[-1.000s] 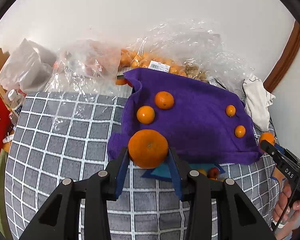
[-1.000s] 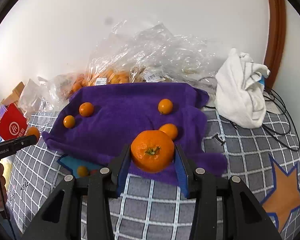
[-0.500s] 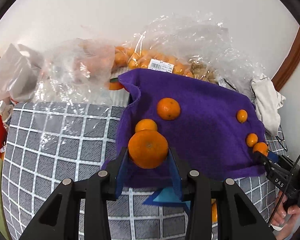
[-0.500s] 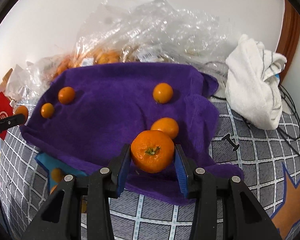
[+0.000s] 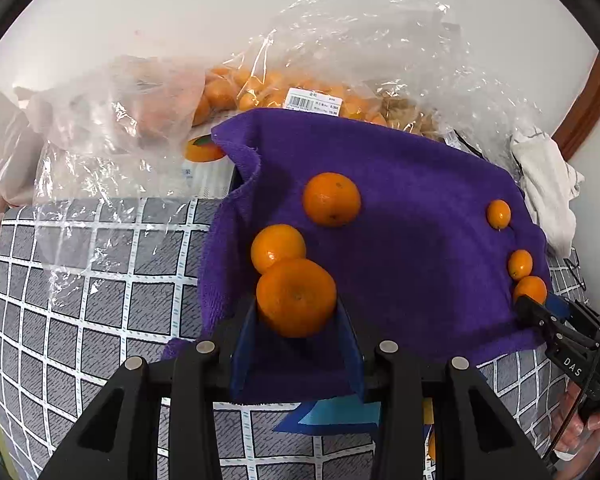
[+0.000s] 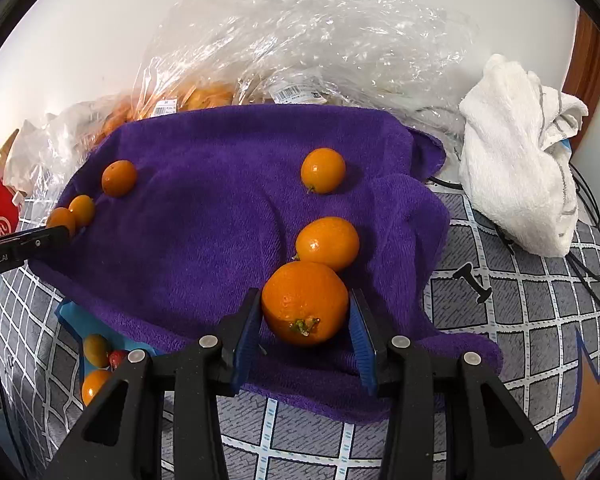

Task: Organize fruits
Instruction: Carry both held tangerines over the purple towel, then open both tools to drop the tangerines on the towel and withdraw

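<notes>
Mandarins are in hand on both sides: the left gripper is clenched on a large mandarin, and the right gripper is clenched just as firmly on another big mandarin, stem end toward the camera. Compared with a second ago, both grippers have dropped lower and pushed forward over the purple towel, so each carried fruit now hangs just above the cloth rather than over the checked bedspread at its near edge. The left one's fruit sits right in front of a resting mandarin, overlapping it in view; the right one's fruit has closed on a resting mandarin the same way, and whether they touch is unclear. That suggests each hand is about to set its fruit down beside its like, building a row at either side of the towel. Neither grip has changed over that second. Further back lie a second mandarin and small kumquats at the towel's far side, then clear plastic bags of fruit against the wall, and a white cloth to the right.
</notes>
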{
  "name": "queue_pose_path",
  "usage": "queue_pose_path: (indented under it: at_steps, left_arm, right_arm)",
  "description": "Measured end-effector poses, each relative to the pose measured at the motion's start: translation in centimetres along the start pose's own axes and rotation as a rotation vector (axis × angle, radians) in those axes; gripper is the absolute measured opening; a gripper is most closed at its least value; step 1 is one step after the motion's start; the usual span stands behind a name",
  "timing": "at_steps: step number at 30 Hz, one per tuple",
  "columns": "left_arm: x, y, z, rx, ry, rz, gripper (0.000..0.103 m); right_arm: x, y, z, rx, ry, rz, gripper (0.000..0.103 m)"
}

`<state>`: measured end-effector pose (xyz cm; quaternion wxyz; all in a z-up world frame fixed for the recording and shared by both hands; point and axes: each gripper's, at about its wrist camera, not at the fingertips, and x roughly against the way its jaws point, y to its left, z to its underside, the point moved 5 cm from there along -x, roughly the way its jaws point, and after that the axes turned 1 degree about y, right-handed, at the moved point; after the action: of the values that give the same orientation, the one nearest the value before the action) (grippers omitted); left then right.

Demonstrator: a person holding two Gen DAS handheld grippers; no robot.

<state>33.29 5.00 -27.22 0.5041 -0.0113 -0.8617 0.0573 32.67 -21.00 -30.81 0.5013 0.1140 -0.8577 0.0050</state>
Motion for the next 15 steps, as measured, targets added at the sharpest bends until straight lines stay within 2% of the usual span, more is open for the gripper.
queue_pose_path:
  at_steps: [4, 7, 15]
  left_arm:
    - [-0.3, 0.0, 0.1, -0.002, 0.01, 0.006, 0.037]
    - [-0.4, 0.0, 0.2, -0.001, 0.012, 0.01, 0.037]
    - [-1.0, -0.1, 0.5, 0.004, 0.035, 0.021, 0.038]
  right_arm:
    - [0.5, -0.1, 0.0, -0.008, -0.008, 0.0, 0.044]
    - [1.2, -0.3, -0.2, -0.027, -0.034, -0.001, 0.052]
    - [3.2, -1.3, -0.1, -0.07, -0.089, 0.037, 0.054]
